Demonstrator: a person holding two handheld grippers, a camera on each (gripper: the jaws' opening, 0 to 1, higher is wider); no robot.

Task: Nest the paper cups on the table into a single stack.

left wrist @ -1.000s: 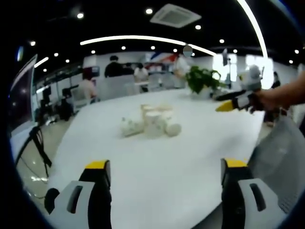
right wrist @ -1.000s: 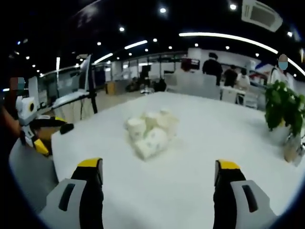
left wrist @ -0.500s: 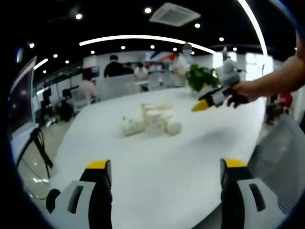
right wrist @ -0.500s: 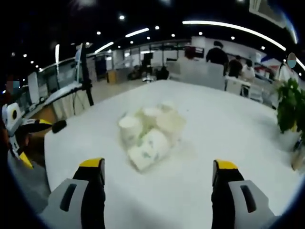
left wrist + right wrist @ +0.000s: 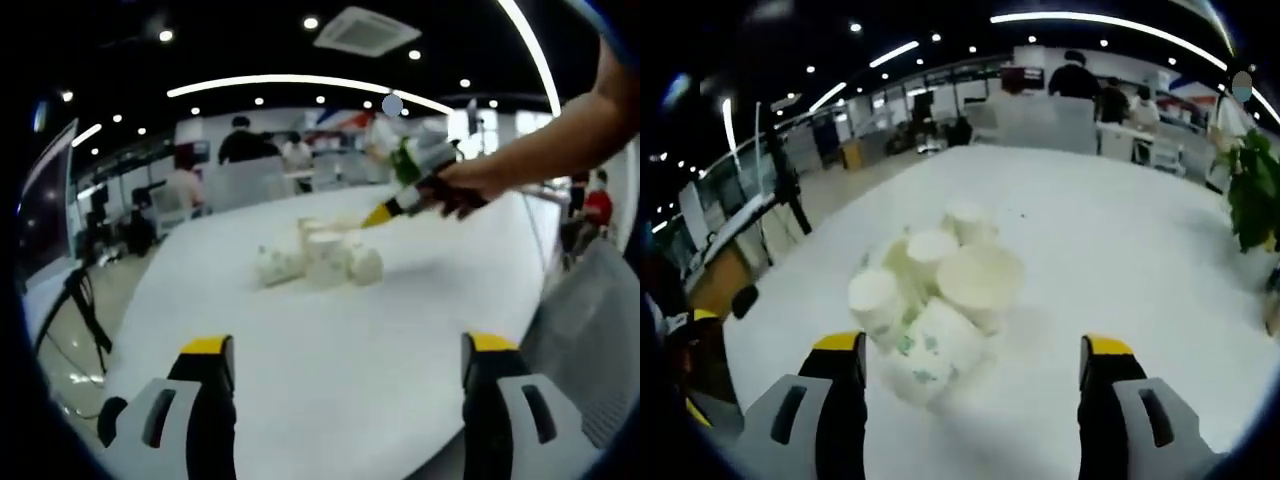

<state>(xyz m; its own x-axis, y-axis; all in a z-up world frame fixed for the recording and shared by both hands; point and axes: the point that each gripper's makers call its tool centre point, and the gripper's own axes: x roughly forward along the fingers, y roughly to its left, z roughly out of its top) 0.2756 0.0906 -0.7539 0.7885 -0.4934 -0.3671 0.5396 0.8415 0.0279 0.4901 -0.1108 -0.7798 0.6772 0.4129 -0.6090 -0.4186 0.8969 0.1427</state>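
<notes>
Grey gripper (image 5: 967,350), yellow-tipped jaws

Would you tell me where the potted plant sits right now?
In the right gripper view the potted plant stands at the far right edge of the white table, well apart from the paper cups.

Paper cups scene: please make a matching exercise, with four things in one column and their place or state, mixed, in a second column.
1. paper cups
2. right claw
3. left claw
4. potted plant

a. open, low at the near table edge
b. clustered mid-table
c. open, just short of the cluster
d. at the table's far right edge

Pairs: 1-b, 2-c, 3-a, 4-d
</notes>
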